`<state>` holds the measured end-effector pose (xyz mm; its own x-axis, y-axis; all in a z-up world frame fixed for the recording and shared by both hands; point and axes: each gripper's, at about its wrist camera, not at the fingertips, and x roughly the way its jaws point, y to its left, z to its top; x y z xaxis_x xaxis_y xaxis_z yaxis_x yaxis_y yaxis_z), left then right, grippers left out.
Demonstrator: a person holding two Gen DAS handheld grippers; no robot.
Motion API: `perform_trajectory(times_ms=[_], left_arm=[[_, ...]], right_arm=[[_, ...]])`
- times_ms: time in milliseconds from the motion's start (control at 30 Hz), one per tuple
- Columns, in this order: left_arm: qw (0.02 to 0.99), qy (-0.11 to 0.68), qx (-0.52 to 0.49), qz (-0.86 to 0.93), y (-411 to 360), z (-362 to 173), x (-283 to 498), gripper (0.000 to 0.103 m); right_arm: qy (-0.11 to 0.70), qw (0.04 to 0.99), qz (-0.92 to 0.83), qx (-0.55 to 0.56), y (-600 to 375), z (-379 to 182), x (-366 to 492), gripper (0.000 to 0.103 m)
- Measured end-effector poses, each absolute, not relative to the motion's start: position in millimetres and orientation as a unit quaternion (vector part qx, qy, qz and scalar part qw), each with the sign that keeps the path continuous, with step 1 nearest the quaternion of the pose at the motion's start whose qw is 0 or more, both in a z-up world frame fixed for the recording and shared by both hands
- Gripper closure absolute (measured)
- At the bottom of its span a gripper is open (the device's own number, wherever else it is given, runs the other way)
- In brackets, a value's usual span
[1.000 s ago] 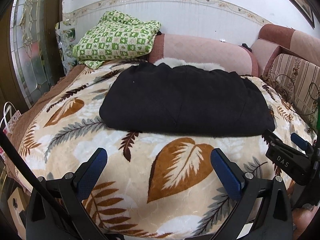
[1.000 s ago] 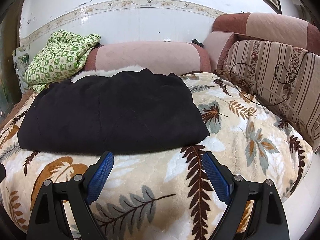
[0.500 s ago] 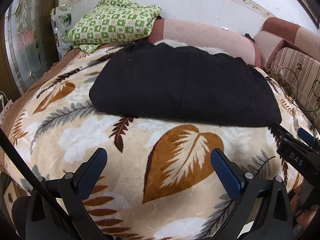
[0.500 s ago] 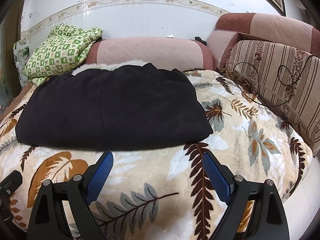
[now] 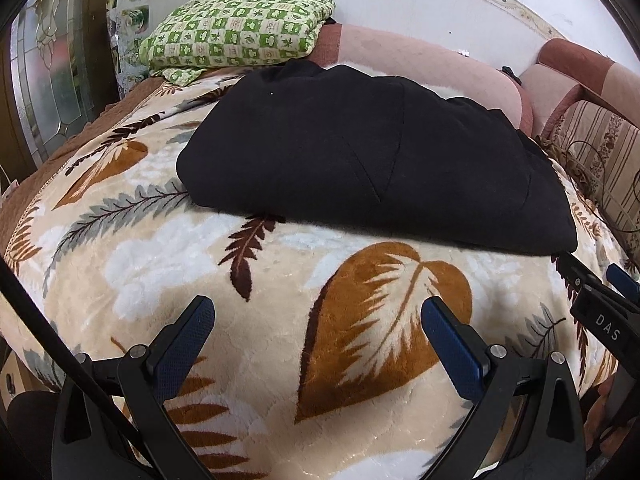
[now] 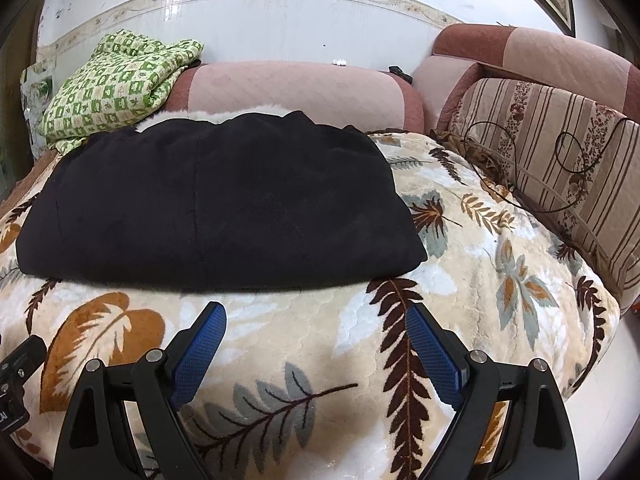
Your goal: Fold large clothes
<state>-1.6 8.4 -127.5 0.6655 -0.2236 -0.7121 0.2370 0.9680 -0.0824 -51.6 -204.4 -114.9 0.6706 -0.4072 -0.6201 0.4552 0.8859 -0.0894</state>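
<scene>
Ahead of both grippers, the black garment lies folded flat on the leaf-patterned blanket. Left gripper hovers with jaws spread wide and empty, the garment's near edge just beyond its fingertips. Right gripper is likewise wide and empty, the garment ahead and slightly left.

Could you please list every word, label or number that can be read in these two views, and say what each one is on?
"DAS": white letters on the black body of the right gripper, seen in the left wrist view.
A partial white marking on the left gripper at the right wrist view's edge is cut off, unreadable.
Nothing else carries text.
</scene>
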Motion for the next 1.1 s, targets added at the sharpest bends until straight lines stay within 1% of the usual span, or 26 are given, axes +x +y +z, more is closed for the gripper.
perform_trajectory(times_ms=[233, 433, 1100], left_arm=[[0.917, 0.378, 0.015, -0.129, 5.8, -130.7, 0.5, 0.000], [0.913, 0.386, 0.013, -0.129, 5.6, -136.0, 4.3, 0.000], [0.921, 0.366, 0.024, -0.128, 2.3, -131.1, -5.7, 0.000]], right_arm=[[0.341, 0.911, -0.231, 0.032, -202.8, -119.5, -45.5, 0.009], [0.346, 0.909, -0.229, 0.032, -201.3, -121.5, -42.9, 0.009], [0.348, 0.908, -0.234, 0.022, -198.4, -123.8, -41.7, 0.009]])
